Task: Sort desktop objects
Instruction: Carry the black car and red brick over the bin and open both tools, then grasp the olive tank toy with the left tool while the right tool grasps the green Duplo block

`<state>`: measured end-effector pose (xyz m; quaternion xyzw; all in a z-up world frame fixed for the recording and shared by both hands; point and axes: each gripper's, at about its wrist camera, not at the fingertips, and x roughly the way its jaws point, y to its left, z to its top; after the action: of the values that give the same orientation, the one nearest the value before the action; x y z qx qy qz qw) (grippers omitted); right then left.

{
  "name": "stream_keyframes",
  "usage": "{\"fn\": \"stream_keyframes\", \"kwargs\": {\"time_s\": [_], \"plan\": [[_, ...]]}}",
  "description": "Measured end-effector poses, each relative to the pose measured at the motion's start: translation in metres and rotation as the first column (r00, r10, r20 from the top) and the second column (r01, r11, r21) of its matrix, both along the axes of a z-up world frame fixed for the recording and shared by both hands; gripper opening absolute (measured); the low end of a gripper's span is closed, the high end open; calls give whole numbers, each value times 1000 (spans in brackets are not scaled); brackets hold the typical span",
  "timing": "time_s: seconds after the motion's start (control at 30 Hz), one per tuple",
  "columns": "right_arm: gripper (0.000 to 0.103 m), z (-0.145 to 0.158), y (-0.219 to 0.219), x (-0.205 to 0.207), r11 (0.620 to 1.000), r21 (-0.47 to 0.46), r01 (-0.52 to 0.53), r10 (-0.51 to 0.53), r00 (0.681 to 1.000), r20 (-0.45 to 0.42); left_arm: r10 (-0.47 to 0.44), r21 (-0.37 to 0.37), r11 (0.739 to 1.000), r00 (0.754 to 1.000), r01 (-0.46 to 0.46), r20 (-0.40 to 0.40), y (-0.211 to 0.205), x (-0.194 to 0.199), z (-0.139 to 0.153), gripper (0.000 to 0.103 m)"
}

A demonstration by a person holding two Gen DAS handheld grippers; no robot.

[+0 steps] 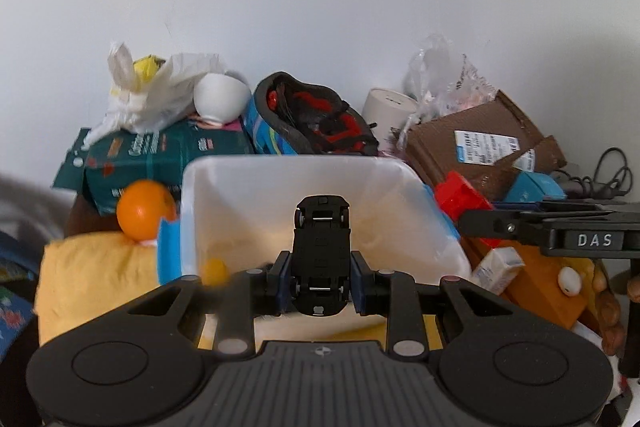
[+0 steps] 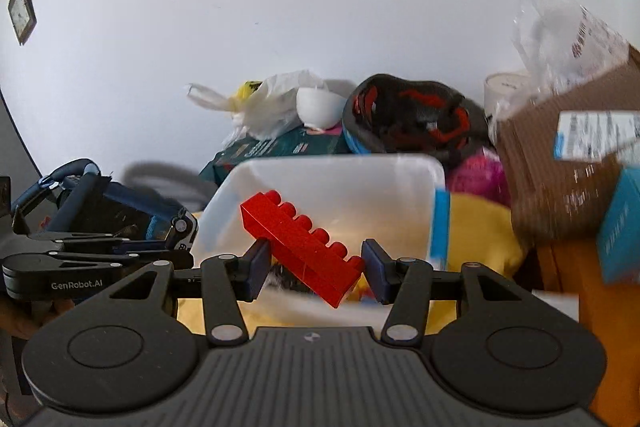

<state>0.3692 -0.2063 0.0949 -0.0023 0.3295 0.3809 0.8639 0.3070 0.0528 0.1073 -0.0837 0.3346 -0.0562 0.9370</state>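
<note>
- Both hands are loaded right now. The left tool is closed down narrow on a small black plastic toy car, belly toward the camera, nose pointing up and away, pads squeezing its flanks near the rear wheels.
- The right tool sits about half open, clamped on a long red plastic building brick with studs. The brick lies diagonally across the pads, so it's pinched near opposite corners, which looks like a less solid grip.
- The landmark is the translucent white plastic bin. Both toys hang just in front of it, above its near rim, and I'd guess it's where they're headed.
- If so, carry each one past the near rim and over the middle of the bin before letting go. Release too early and it lands on the yellow cloth in front of the bin.
- Go easy with the brick. A skewed grip like that could let it twist out if you swing fast, so keep it slow and level.
- The tools are close together at the bin's front edge, so I'd drop one at a time.
- Leave the round orange fruit left of the bin alone; it looks ready to roll.
</note>
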Motion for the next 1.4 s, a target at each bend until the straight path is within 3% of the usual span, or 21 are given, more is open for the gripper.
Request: {"fn": "stream_keyframes", "kwargs": {"time_s": [0.23,0.3,0.33,0.4,0.43,0.57,0.7,0.83,0.97,1.07,1.13,1.2,1.4], "plan": [[54,-6,20,34,996,-80,28,-34,997,-73,22,24,1000,997,-20,-68,9,30,1,34],[55,-12,23,41,995,-91,33,-42,994,-98,47,29,999,994,-44,-102,10,40,-5,49],[55,-15,25,44,995,-95,39,-49,993,-104,70,36,997,991,-66,-115,11,43,-8,64],[77,-20,27,51,993,-100,66,-78,990,-120,116,60,992,987,-109,-114,13,41,-13,70],[77,-21,26,51,991,-102,82,-94,989,-117,121,62,991,987,-115,-108,14,37,-15,70],[76,-17,13,35,996,-47,80,-84,992,-91,89,65,994,994,-85,-57,13,2,-25,70],[76,-19,-7,-16,1000,-18,2,-2,1000,-8,19,66,998,999,-17,-34,3,-53,-51,70],[76,-70,-28,-80,989,-125,-76,74,997,-19,4,44,999,998,-1,-69,-12,-109,-95,70],[65,-141,-31,-128,958,-249,-145,129,989,-79,-38,67,997,991,47,-126,-38,-142,-136,70],[60,-167,-22,-144,942,-288,-171,153,985,-84,-86,76,992,986,97,-140,-56,-150,-151,70],[59,-176,-16,-146,940,-288,-185,166,982,-89,-104,80,990,984,117,-148,-65,-148,-157,70],[34,-179,-11,-143,936,-301,-183,164,983,-87,-117,85,988,981,131,-156,-74,-143,-161,70],[34,-167,-41,-140,958,-252,-136,118,989,-86,-120,129,982,982,139,-145,-94,-123,-168,70]]}}
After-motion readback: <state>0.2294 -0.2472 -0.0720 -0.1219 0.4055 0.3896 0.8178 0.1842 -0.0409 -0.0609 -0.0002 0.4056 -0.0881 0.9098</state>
